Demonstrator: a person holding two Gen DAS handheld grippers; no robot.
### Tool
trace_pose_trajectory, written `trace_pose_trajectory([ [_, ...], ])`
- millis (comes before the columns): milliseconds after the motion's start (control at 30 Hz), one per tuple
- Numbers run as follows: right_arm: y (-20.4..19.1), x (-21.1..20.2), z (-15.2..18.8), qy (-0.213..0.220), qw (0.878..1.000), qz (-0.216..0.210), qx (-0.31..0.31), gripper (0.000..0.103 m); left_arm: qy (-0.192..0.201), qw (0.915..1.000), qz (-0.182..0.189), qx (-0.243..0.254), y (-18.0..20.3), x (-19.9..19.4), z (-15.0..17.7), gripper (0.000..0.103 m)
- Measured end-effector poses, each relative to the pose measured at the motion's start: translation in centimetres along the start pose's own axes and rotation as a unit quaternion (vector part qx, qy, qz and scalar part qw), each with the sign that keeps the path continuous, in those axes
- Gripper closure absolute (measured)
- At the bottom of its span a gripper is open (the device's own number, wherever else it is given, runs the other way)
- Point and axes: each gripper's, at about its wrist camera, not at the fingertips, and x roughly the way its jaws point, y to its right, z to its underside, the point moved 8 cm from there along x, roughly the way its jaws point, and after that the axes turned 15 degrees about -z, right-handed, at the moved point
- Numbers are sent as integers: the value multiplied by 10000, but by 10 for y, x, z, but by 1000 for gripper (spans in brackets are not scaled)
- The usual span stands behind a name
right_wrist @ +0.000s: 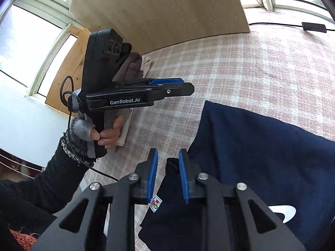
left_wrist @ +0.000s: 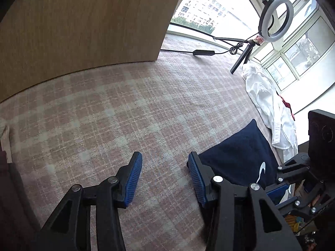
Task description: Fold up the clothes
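Navy cotton is the task's thing: a dark blue shirt [left_wrist: 238, 156] lies on the plaid bed cover [left_wrist: 117, 113], just to the right of the left tool [left_wrist: 165, 163] in the left wrist view. That tool's blue pads stand spread with only bare cover between them, so it holds nothing. Beyond the shirt, further right, a white garment [left_wrist: 270, 106] lies crumpled under the ring light [left_wrist: 275, 18]. If the left tool swings right without care, it could knock against the right tool [left_wrist: 278, 190], which sits close beside it.

In the right wrist view, the right tool [right_wrist: 167, 171] hovers over the shirt's [right_wrist: 261, 146] near edge. Its pads are slightly parted and a bump of navy cloth rises between them; they do not seem to press on it. The risk, I judge, is that this fold slumps open once let go, or the cloth snags on a ribbed pad and drags askew. The left tool [right_wrist: 180, 84] is held up to the left, off the cloth.
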Motion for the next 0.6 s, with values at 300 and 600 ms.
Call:
trace_pose_trajectory([
  [300, 74, 14, -16, -421, 9883, 1422, -361, 87, -320, 9956, 223, 848, 54, -12, 43, 59],
  [600, 63, -10, -28, 17, 9894, 1394, -414, 83, -694, 9916, 518, 959, 85, 8, 67, 100],
])
